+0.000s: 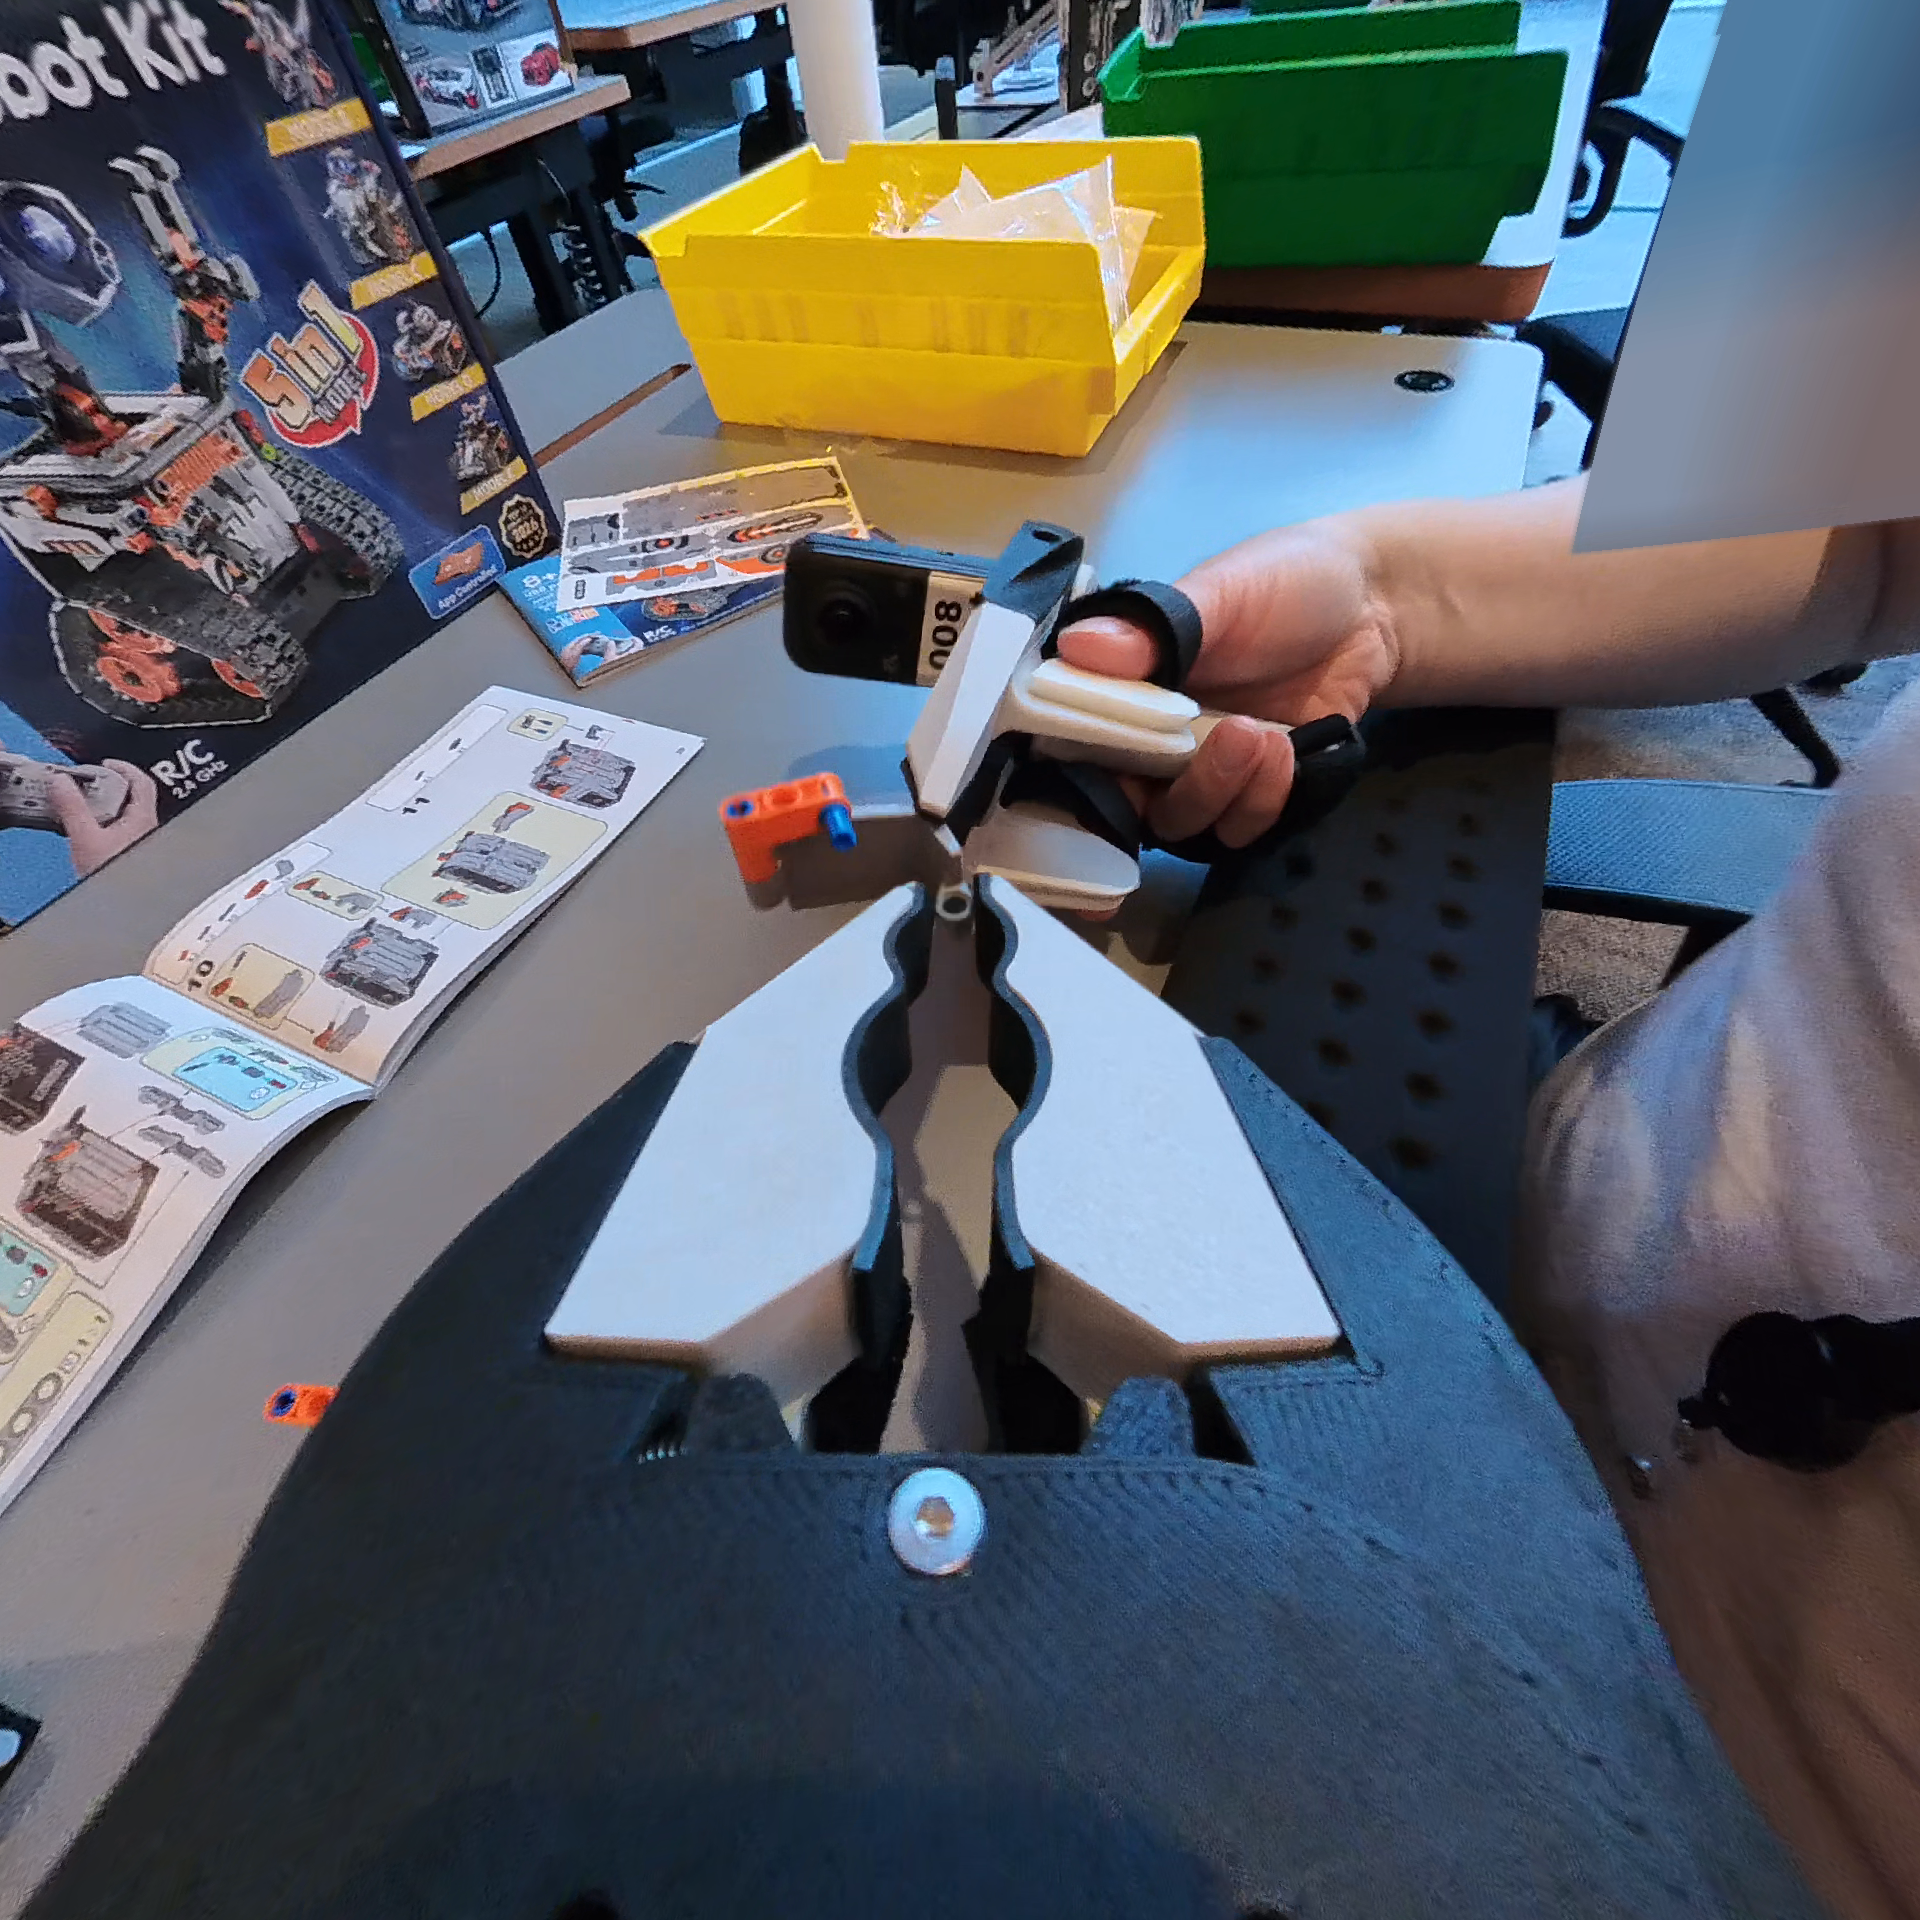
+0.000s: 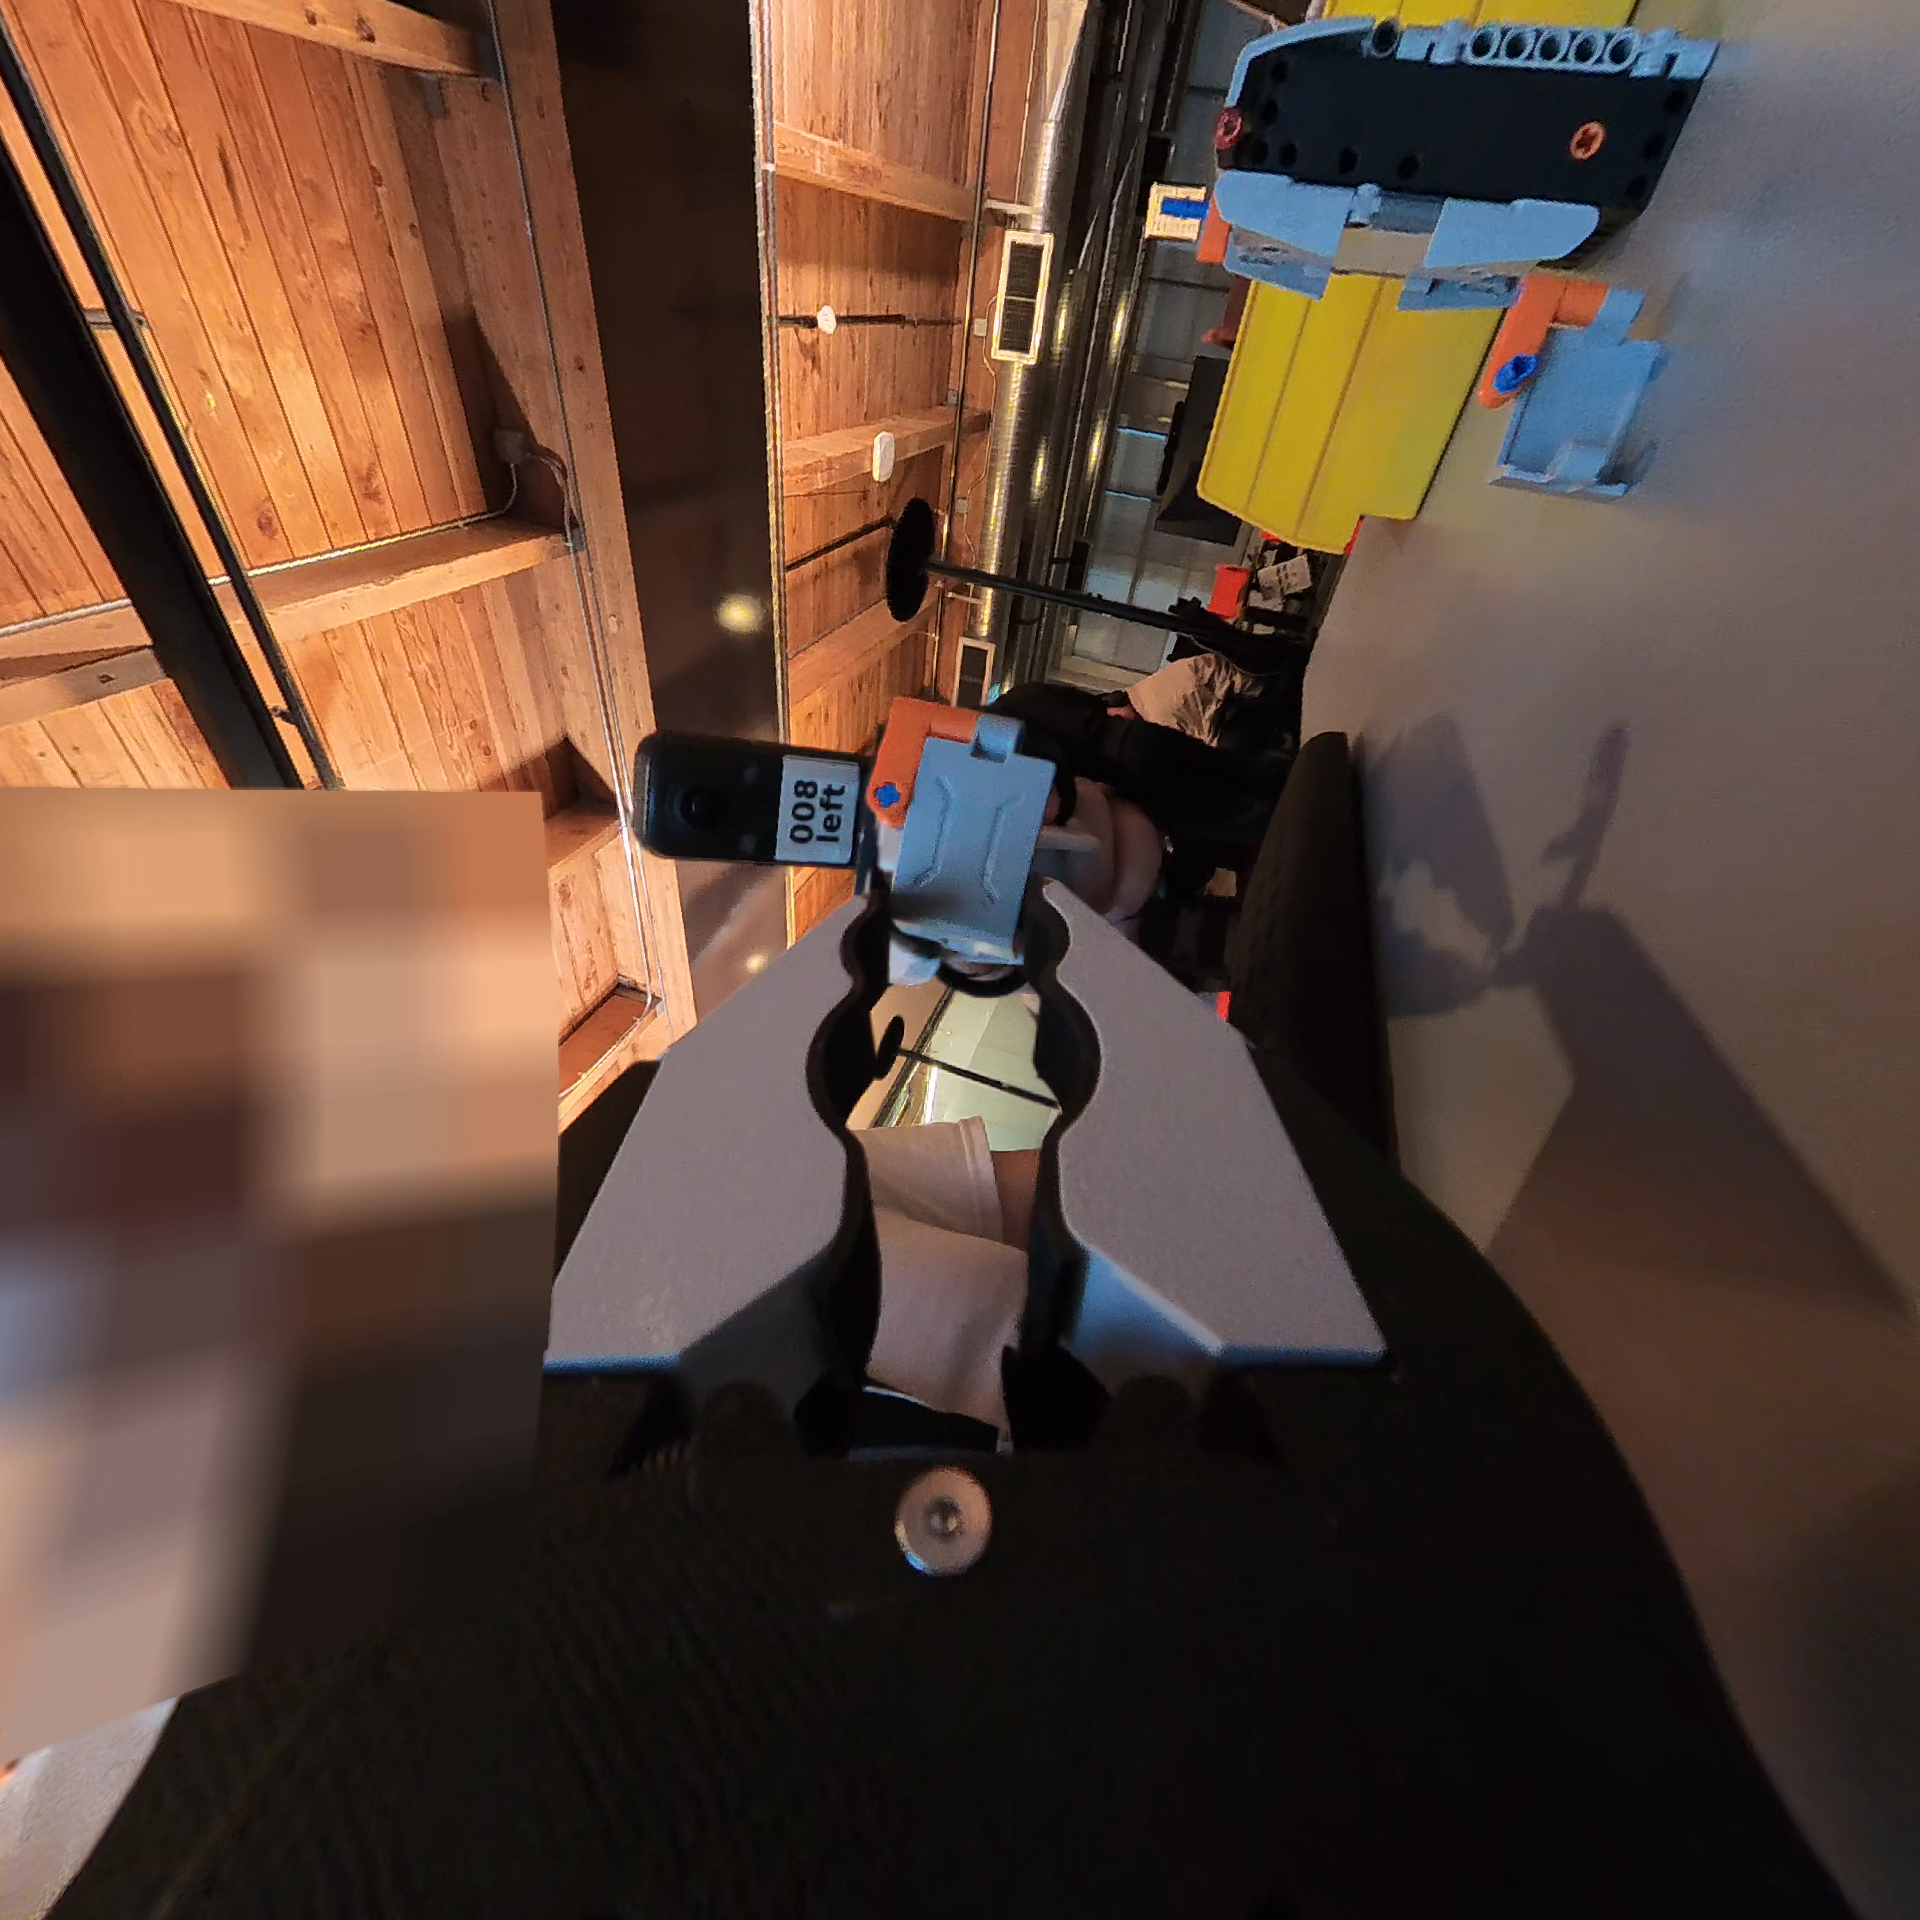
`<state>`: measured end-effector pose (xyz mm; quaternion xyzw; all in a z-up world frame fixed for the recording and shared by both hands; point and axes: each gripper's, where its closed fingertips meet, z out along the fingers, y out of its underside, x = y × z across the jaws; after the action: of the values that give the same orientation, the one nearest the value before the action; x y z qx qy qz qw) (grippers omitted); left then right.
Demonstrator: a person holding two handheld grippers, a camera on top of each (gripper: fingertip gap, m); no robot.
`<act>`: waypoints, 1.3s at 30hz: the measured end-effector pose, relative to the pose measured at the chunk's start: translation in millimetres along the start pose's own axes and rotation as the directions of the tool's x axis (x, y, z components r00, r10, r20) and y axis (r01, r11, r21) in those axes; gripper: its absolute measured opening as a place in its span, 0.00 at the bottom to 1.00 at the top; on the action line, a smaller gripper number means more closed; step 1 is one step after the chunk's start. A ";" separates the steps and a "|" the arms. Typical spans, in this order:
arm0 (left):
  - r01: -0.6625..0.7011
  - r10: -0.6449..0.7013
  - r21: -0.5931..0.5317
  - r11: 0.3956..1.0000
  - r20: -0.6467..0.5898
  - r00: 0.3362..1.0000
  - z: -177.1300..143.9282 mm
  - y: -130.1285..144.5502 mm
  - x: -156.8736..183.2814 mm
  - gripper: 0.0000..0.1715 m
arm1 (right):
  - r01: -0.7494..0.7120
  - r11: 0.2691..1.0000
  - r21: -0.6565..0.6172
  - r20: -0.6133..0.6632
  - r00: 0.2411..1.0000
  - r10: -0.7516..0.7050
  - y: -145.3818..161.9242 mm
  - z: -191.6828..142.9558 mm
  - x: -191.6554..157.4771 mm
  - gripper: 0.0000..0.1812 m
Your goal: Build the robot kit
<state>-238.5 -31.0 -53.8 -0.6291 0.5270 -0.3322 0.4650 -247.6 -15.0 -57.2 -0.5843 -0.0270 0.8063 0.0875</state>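
My left gripper is shut on a small light grey connector piece at its tips, above the grey table. My right gripper is shut on a grey panel piece with an orange bracket and a blue pin. In the left wrist view the right gripper is held by a hand, its tips just above mine, and the orange bracket sticks out to its left. The left gripper's camera shows behind the panel; its fingers are mostly hidden.
A yellow bin with plastic bags and a green bin stand at the back. A kit box, an open booklet and a sticker sheet lie left. A black-and-grey assembly and another grey-and-orange piece lie on the table. The grippers are tip to tip, or close to it.
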 end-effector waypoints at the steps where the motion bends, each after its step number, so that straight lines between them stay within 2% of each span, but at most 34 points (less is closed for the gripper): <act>1: 0.003 -0.003 0.004 1.000 -0.010 1.000 0.5 -1.2 0.6 0.04 | 0.001 1.000 0.006 -0.007 1.000 -0.001 -0.6 -0.3 1.8 0.13; 4: -0.004 0.004 -0.002 1.000 -0.019 1.000 3.1 -3.5 -1.8 0.05 | -0.030 0.999 0.026 0.020 0.999 0.029 -4.2 -1.9 0.9 0.14; 6: -0.005 0.004 -0.020 1.000 -0.053 0.999 5.8 -3.2 -1.0 0.00 | -0.048 0.998 0.046 0.031 0.998 0.046 -7.3 -4.0 1.0 0.14; 9: -0.016 0.012 -0.045 0.999 -0.087 0.996 10.9 -2.9 -1.5 0.00 | -0.063 0.996 0.059 0.039 0.997 0.060 -9.5 -6.2 1.1 0.14; 12: -0.018 0.016 -0.022 1.000 -0.097 0.995 13.2 -9.4 -3.2 0.00 | -0.075 0.995 0.071 0.047 0.996 0.071 -12.0 -7.5 1.3 0.13; 13: -0.020 0.019 -0.012 1.000 -0.102 0.995 14.0 -11.8 -2.5 0.01 | -0.075 0.994 0.077 0.048 0.996 0.072 -13.1 -8.0 1.5 0.13; 14: -0.022 0.020 -0.013 1.000 -0.102 0.995 15.5 -12.5 -2.6 0.06 | -0.077 0.994 0.082 0.048 0.996 0.073 -13.9 -8.5 1.7 0.13; 15: -0.024 0.022 -0.024 0.999 -0.100 0.995 17.1 -11.1 -3.3 0.06 | -0.080 0.993 0.083 0.047 0.996 0.077 -14.2 -8.6 2.3 0.13; 16: -0.027 0.023 -0.039 0.999 -0.104 0.994 18.8 -8.6 -3.1 0.00 | -0.083 0.993 0.084 0.046 0.996 0.079 -14.3 -8.6 2.8 0.13; 19: -0.034 0.027 -0.072 0.997 -0.093 0.995 22.9 -2.9 -5.3 0.00 | -0.094 0.991 0.093 0.058 0.994 0.089 -16.5 -9.8 2.2 0.13; 25: -0.018 0.014 -0.045 0.999 -0.084 0.996 19.0 -5.1 -9.5 0.00 | -0.098 0.990 0.106 0.067 0.994 0.091 -19.8 -12.5 1.0 0.13; 29: 0.002 -0.003 -0.026 1.000 -0.054 0.999 17.2 -5.5 -14.7 0.08 | -0.113 0.986 0.120 0.067 0.992 0.105 -22.3 -14.3 3.3 0.13; 34: -0.012 0.012 0.016 1.000 -0.019 1.000 11.1 -12.8 -21.0 0.04 | -0.103 0.988 0.116 0.067 0.993 0.096 -22.2 -14.1 2.4 0.13; 37: -0.010 0.009 -0.027 1.000 -0.017 1.000 12.3 -6.3 -24.4 0.11 | -0.110 0.988 0.112 0.067 0.992 0.103 -21.9 -14.4 3.3 0.13; 39: -0.033 0.032 -0.066 0.997 -0.019 0.999 16.0 1.2 -24.7 0.12 | -0.113 0.990 0.090 0.064 0.992 0.107 -18.8 -12.6 4.0 0.13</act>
<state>-229.9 -3.2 -58.7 -0.6324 0.5521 -0.3126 0.4445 -234.8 3.4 -62.2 -0.5563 0.0406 0.8271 0.0694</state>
